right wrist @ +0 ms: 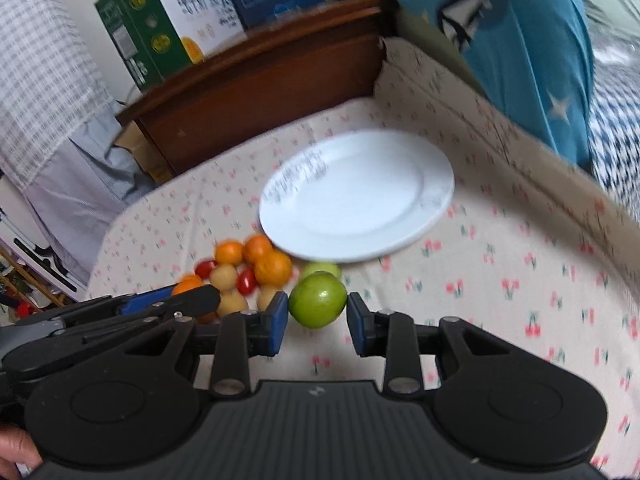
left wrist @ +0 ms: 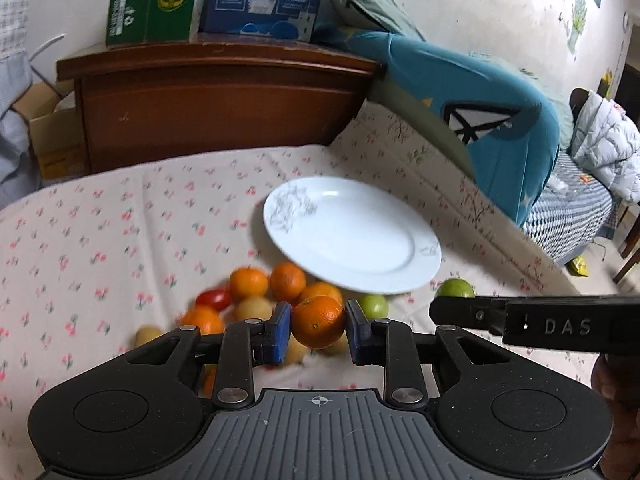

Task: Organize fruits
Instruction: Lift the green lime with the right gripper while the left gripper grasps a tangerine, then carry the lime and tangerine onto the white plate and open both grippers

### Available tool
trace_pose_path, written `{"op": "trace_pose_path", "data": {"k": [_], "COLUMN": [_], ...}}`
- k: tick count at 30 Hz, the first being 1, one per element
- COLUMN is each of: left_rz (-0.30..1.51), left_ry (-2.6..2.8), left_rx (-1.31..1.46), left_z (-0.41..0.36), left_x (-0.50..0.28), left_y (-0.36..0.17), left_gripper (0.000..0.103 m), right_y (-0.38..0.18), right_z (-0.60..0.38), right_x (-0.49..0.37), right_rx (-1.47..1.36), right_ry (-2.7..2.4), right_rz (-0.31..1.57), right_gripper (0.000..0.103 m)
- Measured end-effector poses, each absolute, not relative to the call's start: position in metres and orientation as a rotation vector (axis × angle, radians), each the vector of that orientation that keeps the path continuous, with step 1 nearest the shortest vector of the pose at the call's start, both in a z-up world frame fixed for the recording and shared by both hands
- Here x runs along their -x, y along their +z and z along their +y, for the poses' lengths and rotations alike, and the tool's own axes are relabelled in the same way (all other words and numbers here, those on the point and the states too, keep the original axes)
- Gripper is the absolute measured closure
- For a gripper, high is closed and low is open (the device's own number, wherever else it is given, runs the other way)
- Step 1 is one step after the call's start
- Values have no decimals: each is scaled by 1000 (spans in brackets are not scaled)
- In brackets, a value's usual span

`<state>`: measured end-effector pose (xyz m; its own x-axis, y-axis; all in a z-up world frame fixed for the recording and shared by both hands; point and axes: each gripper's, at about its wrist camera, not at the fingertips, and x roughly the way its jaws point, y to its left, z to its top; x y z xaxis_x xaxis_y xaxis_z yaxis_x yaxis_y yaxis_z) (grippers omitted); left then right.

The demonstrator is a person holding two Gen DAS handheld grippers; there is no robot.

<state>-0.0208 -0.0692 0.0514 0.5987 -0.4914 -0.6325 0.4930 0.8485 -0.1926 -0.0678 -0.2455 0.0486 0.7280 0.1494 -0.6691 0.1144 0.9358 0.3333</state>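
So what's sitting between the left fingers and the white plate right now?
In the left wrist view, the left gripper is shut on an orange. Another orange lies just beyond it, against the near rim of the white plate.

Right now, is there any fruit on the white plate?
No, the white plate is bare, and the pile of fruit lies beside it on the cloth.

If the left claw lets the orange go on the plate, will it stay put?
Probably not at once. The orange is round, so it may roll. The plate looks smooth and shallow, so its low rim may barely stop it. Its firm-looking peel should take a gentle set-down.
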Motion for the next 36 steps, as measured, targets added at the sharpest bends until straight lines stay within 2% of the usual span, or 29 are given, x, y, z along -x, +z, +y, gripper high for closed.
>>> {"op": "trace_pose_path", "data": {"k": [6,20,36], "left_rz": [743,752,782], "left_ry": [-592,-637,-643], "left_rx": [-12,-47,-36], "left_z": [-77,-112,-131], "left_x": [-4,-62,-90], "left_y": [51,32,13], "left_gripper": [77,77,75], "right_y": [53,24,11], "right_z": [-262,-291,-293], "right_x": [42,-8,-32], "right_rx": [-375,-458,-474], "right_ry": [43,-23,-29], "right_rz": [759,809,813], "right_gripper": [71,71,68]}}
